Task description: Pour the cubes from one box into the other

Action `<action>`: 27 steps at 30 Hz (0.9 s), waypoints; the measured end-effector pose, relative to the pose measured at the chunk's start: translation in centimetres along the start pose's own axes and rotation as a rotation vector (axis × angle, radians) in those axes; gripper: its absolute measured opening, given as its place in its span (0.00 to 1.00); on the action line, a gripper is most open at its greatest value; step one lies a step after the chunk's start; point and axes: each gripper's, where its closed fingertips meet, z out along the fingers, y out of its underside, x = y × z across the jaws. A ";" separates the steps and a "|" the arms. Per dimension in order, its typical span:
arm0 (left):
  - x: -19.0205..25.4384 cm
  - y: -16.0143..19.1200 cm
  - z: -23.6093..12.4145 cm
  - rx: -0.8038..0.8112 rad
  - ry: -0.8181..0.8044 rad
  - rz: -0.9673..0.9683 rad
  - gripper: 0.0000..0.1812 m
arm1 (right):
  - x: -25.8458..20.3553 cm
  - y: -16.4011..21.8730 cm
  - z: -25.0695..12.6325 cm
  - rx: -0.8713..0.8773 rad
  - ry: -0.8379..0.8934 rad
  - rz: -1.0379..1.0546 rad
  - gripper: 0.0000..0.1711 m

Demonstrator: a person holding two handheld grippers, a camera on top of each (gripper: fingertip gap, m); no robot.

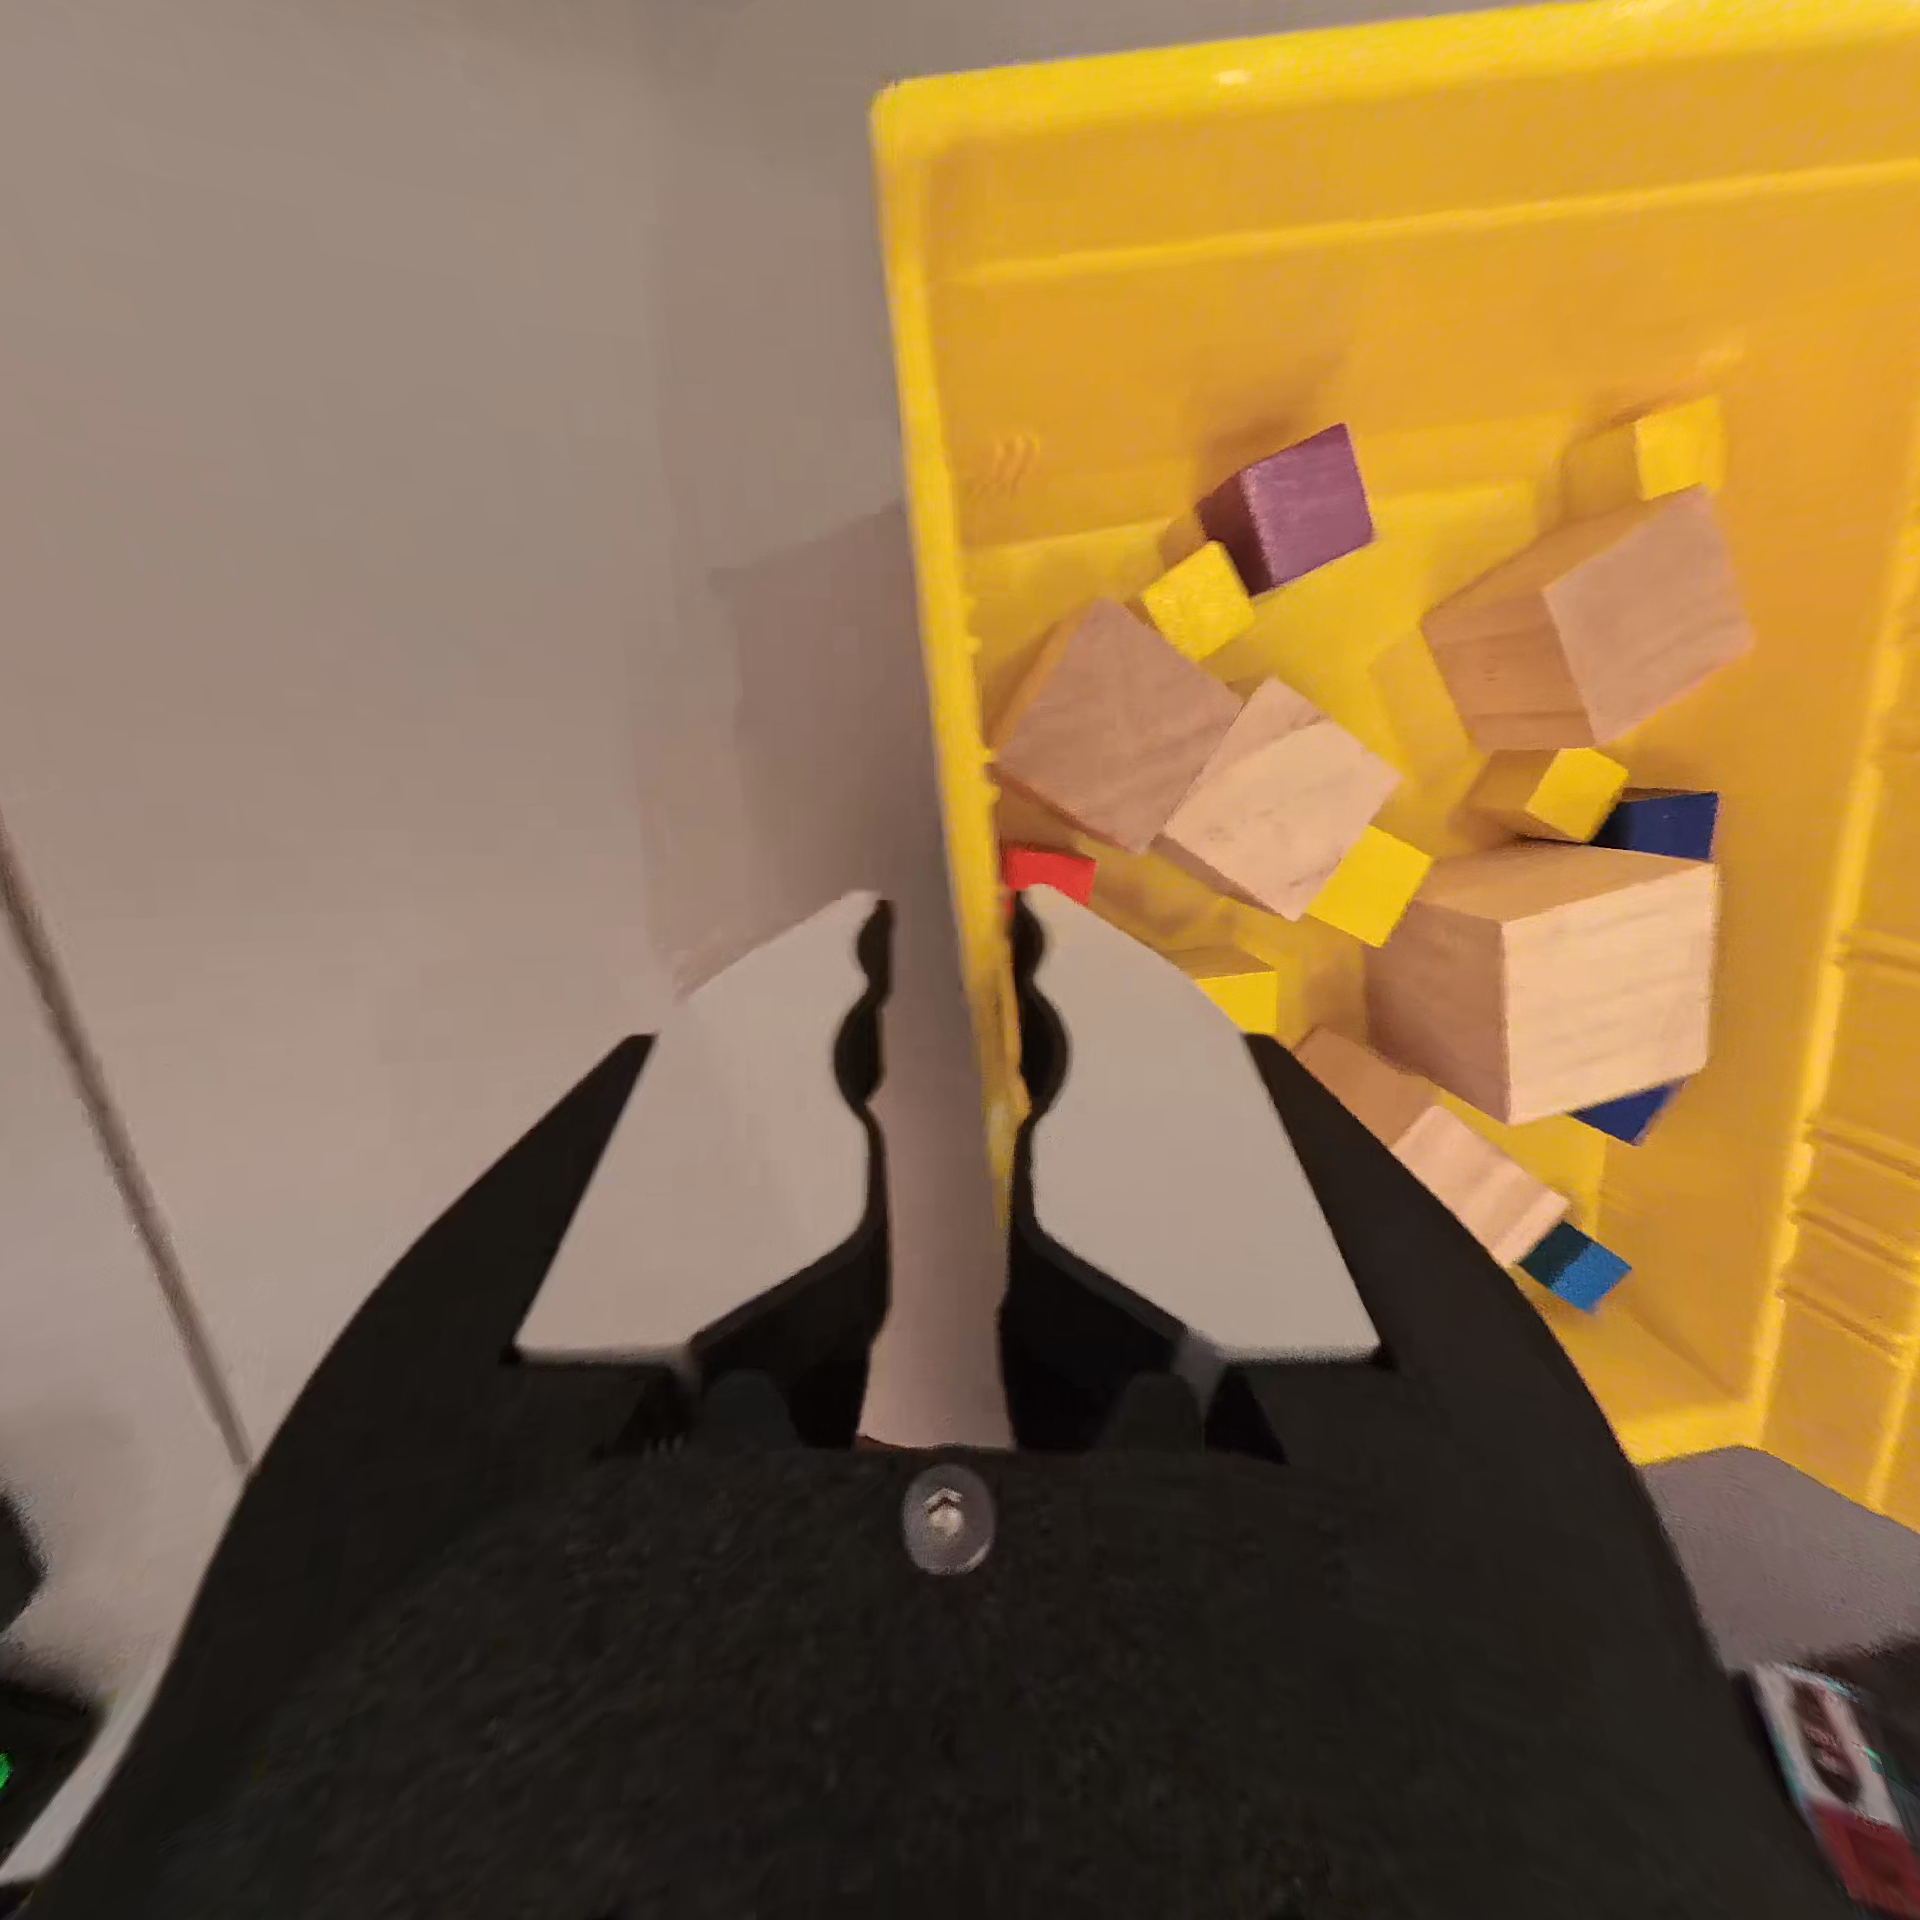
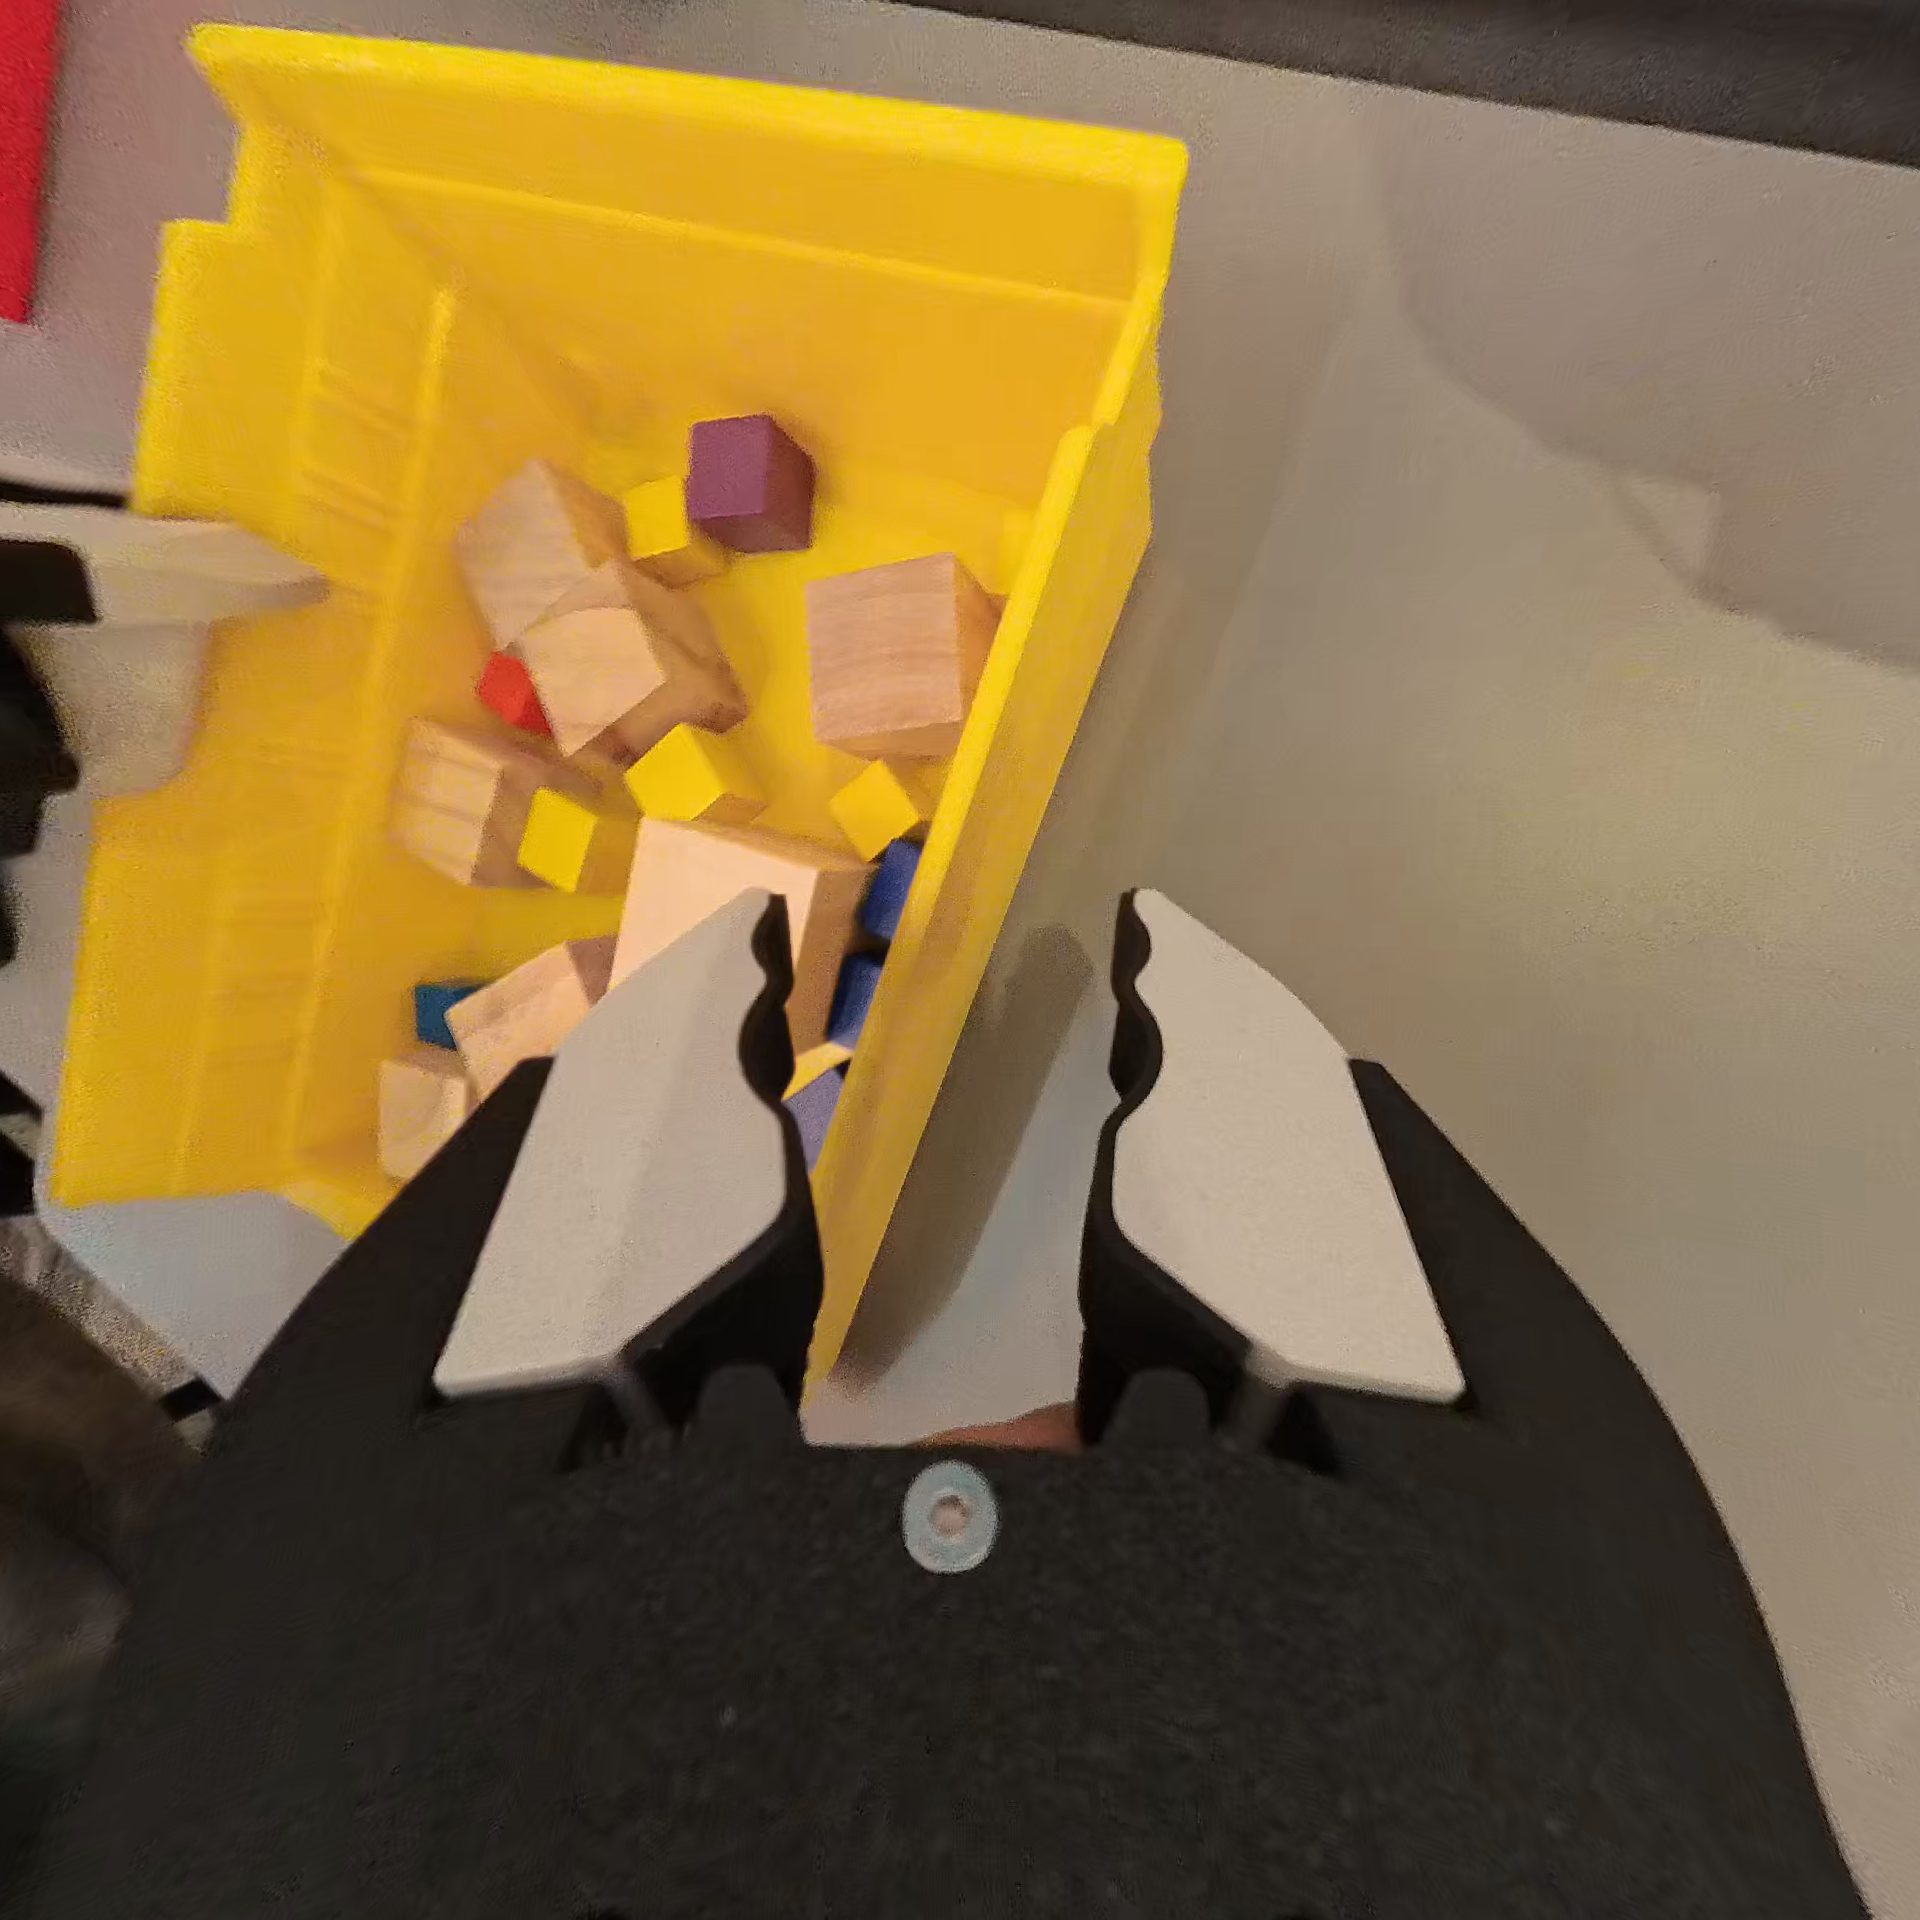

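A yellow plastic box (image 1: 1351, 260) stands on a grey table and holds several cubes: large plain wooden ones (image 1: 1538, 977), small yellow ones, a purple one (image 1: 1288, 499), a red one and blue ones. My left gripper (image 1: 951, 914) straddles the box's left wall with its jaws narrowly apart. The inner finger touches the wall and a slit of table shows beside the outer one. My right gripper (image 2: 951, 904) is wide open astride the opposite wall of the box (image 2: 727, 239), one finger inside over the cubes (image 2: 894, 655). The left gripper (image 2: 208, 603) shows at the far wall.
A red object (image 2: 21, 156) lies at the top left corner of the right wrist view, mostly cut off. The table's dark far edge (image 2: 1558, 73) runs along the top. A printed packet (image 1: 1829, 1787) and dark gear (image 1: 21, 1714) lie near the left gripper's base.
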 end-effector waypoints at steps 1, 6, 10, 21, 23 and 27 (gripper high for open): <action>0.6 0.0 0.1 -0.002 0.026 -0.008 0.03 | 0.2 0.1 0.7 -0.032 0.011 0.008 0.34; 0.6 0.1 0.1 -0.021 -0.075 -0.021 0.03 | 0.9 1.1 3.0 -0.132 0.086 0.040 0.31; 1.4 0.7 0.0 -0.044 -0.071 -0.102 0.03 | 1.4 1.6 3.2 -0.158 0.183 -0.048 0.29; 9.0 2.9 0.3 -0.020 -0.104 -0.024 0.04 | 7.6 6.3 -1.4 -0.219 0.197 0.013 0.24; 9.4 3.6 -0.1 -0.032 -0.085 -0.010 0.04 | 7.4 7.5 -1.6 -0.239 0.140 0.072 0.26; 10.5 5.9 0.5 -0.106 -0.034 0.001 0.13 | 7.2 7.9 -1.7 -0.238 0.176 0.068 0.15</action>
